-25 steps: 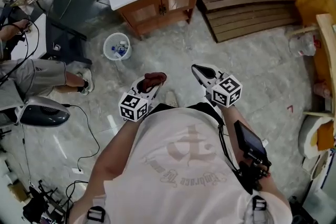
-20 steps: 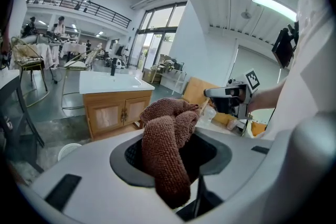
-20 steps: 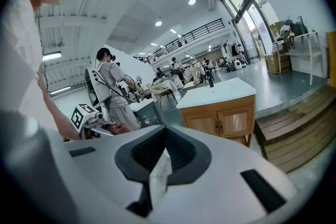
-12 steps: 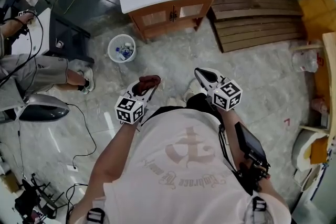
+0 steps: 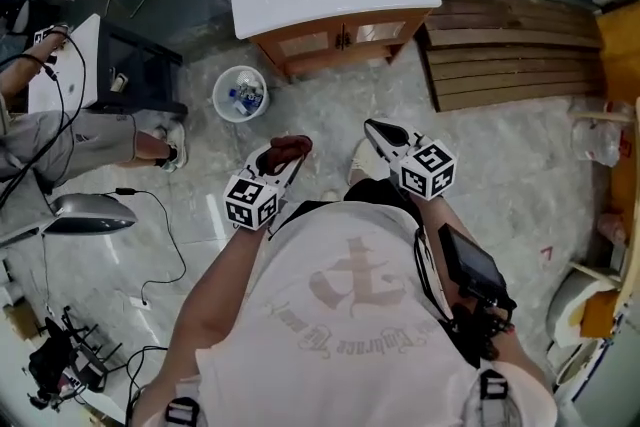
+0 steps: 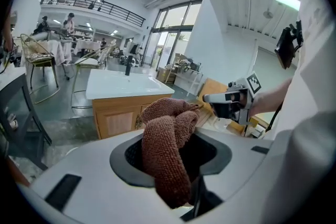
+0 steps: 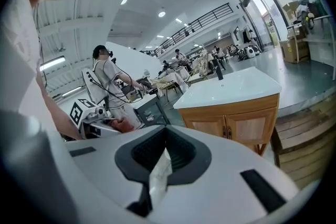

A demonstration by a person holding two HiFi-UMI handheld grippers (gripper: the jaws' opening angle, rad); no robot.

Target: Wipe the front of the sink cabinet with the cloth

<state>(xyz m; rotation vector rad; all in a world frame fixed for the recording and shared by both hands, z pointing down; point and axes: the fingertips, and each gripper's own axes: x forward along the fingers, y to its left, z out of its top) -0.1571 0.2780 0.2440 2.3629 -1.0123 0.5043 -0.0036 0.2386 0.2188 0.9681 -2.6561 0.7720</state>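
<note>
My left tongs (image 5: 286,158) pinched the cloth (image 6: 168,152), well short of the sink cabinet (image 5: 335,37). It looked soft, light and limp; a bunched mid-fold grip suited it. My right tongs (image 5: 375,132) were pressed together, empty.

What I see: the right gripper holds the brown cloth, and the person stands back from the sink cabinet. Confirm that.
Not quite. The brown cloth is clamped in the left gripper, not the right, as the left gripper view shows. The right gripper has its jaws together on nothing. The person does stand back from the sink cabinet.
</note>
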